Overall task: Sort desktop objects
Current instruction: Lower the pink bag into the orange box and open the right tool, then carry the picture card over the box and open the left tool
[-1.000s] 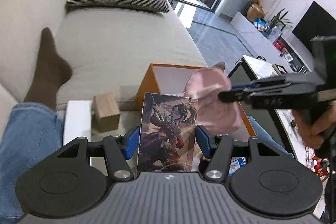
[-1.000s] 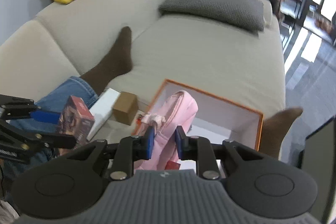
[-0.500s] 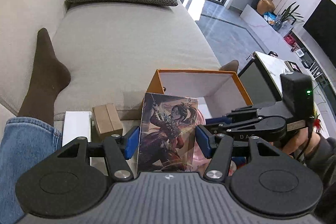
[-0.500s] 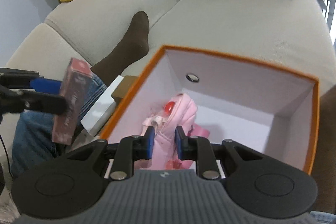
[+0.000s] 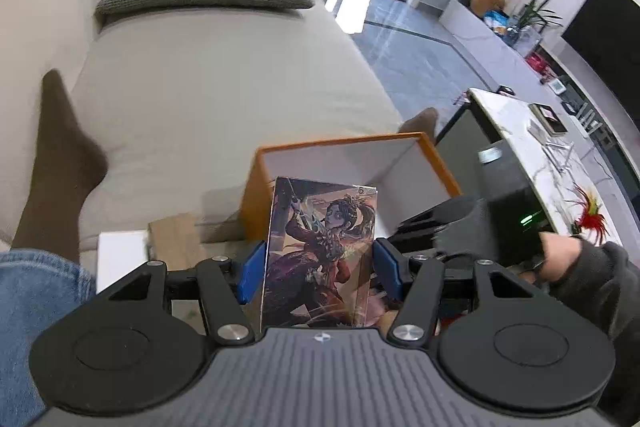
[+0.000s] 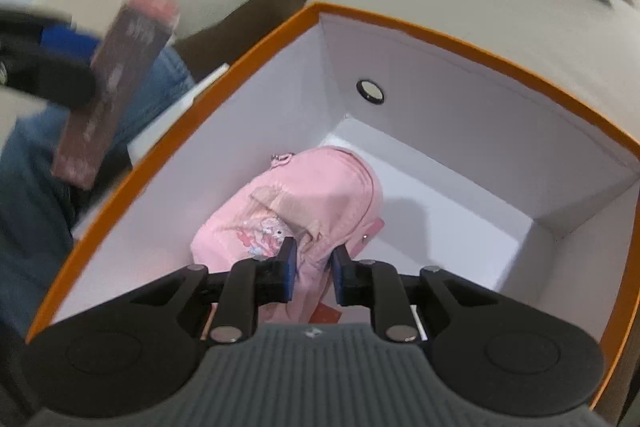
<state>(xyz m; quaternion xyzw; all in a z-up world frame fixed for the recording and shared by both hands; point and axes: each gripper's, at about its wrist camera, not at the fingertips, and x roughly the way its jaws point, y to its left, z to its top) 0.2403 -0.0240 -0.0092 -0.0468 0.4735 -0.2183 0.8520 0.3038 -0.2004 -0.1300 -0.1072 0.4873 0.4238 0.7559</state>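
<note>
Pink pouch (image 6: 308, 211) is clamped at one end by the right tool (image 6: 313, 273), whose jaws have just been closing on its fabric, and it is held low inside the orange box (image 6: 460, 43) with white walls. An illustrated card box (image 5: 322, 255) is gripped upright between the blue pads of the left tool (image 5: 320, 273), just beside the orange box on the beige sofa (image 5: 224, 83).
</note>
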